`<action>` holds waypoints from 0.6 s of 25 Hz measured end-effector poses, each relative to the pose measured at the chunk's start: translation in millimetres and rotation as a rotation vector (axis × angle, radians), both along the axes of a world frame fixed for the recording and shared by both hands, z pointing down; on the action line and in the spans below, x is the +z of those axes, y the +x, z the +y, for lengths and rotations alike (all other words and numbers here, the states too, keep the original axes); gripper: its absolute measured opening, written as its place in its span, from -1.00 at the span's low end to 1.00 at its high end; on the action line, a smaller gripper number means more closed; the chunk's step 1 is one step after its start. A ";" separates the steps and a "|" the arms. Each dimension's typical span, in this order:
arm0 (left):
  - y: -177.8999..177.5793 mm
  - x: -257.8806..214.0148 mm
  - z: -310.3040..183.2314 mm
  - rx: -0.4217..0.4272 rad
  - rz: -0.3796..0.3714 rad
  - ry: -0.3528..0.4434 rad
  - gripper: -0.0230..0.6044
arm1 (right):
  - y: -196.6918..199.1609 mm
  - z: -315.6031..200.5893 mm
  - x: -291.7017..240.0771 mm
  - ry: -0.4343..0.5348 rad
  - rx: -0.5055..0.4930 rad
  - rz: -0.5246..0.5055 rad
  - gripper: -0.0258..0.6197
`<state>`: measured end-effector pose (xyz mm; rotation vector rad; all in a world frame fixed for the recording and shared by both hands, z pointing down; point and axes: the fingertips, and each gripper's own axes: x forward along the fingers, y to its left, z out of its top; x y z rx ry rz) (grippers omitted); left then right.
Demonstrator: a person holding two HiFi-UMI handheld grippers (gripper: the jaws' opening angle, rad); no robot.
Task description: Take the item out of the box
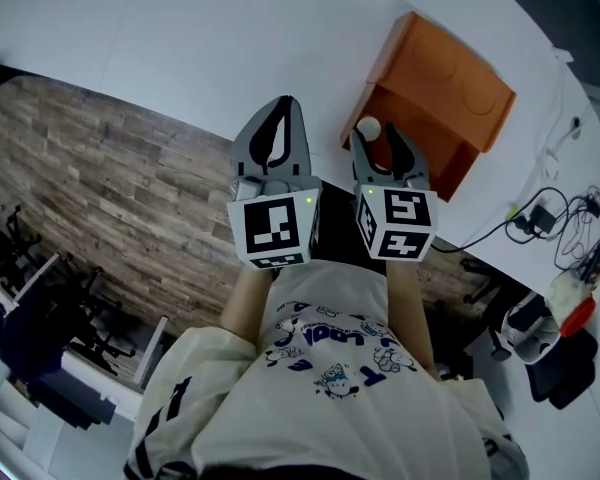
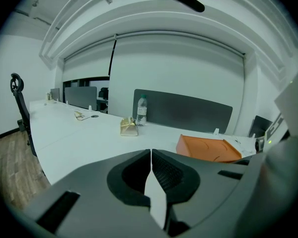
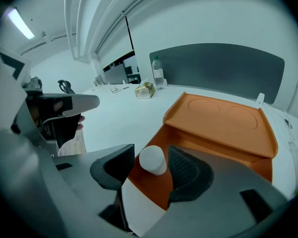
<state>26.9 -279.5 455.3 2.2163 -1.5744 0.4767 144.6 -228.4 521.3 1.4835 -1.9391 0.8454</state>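
An orange box (image 1: 440, 88) lies open on the white table (image 1: 180, 38), its lid raised toward the far side. A small white cylinder-shaped item (image 3: 153, 159) rests on the orange floor at the box's open front. My right gripper (image 3: 152, 171) is open around the item; both pads stand clear of it. In the head view the item (image 1: 368, 127) shows just off the right gripper's (image 1: 378, 140) left fingertip. My left gripper (image 1: 284, 108) hovers beside it, left of the box, shut with nothing between its jaws. The left gripper view shows the box (image 2: 208, 148) low at the right.
A water bottle (image 2: 141, 110) and a gold paper bag (image 2: 129, 127) stand farther along the table, before a grey divider panel (image 2: 188, 112). Cables and a plug (image 1: 550, 218) lie at the table's right end. An office chair (image 2: 17, 98) stands on the wood floor (image 1: 100, 188).
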 end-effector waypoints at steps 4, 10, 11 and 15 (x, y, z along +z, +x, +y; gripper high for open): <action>-2.7 6.1 -0.9 -0.007 0.001 -0.015 -0.86 | -0.3 0.4 7.9 -0.026 -0.005 0.012 -0.26; -2.6 12.5 -1.2 -0.013 0.003 -0.028 -0.86 | -0.2 3.3 16.2 -0.058 -0.008 0.020 -0.26; -2.0 13.8 -1.3 -0.012 0.004 -0.030 -0.86 | -0.2 3.2 16.5 -0.059 -0.009 0.020 -0.26; 1.7 17.7 -0.5 -0.009 0.008 -0.040 -0.86 | 2.7 4.7 19.2 -0.075 -0.011 0.029 -0.26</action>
